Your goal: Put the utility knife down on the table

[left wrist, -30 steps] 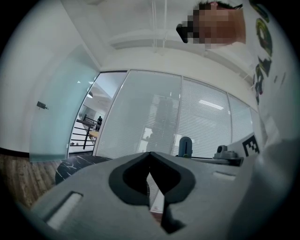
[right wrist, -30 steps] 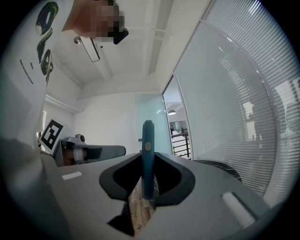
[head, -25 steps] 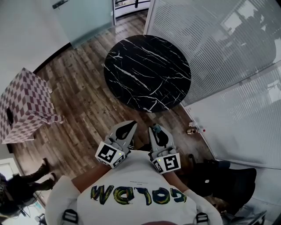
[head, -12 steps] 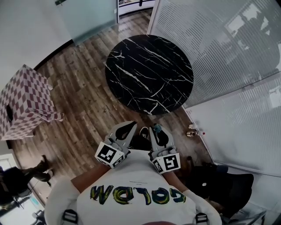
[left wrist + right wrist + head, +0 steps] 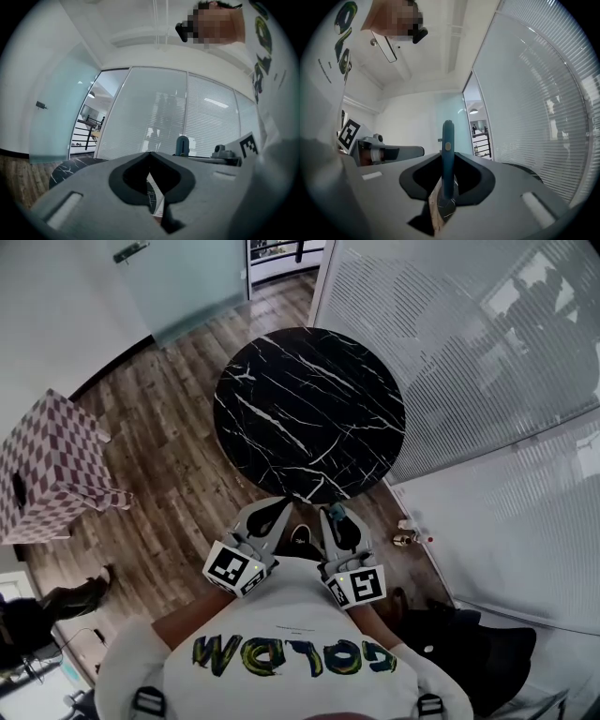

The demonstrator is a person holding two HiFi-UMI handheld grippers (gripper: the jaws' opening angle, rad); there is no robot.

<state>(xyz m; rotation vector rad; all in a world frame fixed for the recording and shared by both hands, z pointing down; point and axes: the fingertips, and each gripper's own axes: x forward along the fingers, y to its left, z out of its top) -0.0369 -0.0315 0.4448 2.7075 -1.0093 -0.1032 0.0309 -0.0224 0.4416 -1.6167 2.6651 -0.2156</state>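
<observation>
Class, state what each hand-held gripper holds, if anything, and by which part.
Right hand-held gripper: the teal utility knife, clamped by its lower part, upper end sticking up. Left hand-held gripper: shut, nothing held.

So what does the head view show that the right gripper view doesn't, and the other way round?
Only the head view: the whole round top of the black marble table and a checkered box on the floor off to the left.

Only the right gripper view: the ceiling, and a close look at the blue utility knife standing upright, clamped in the right gripper.

Both: the right gripper with the left gripper beside it, at least the knife's top end, and the glass wall with blinds.
</observation>
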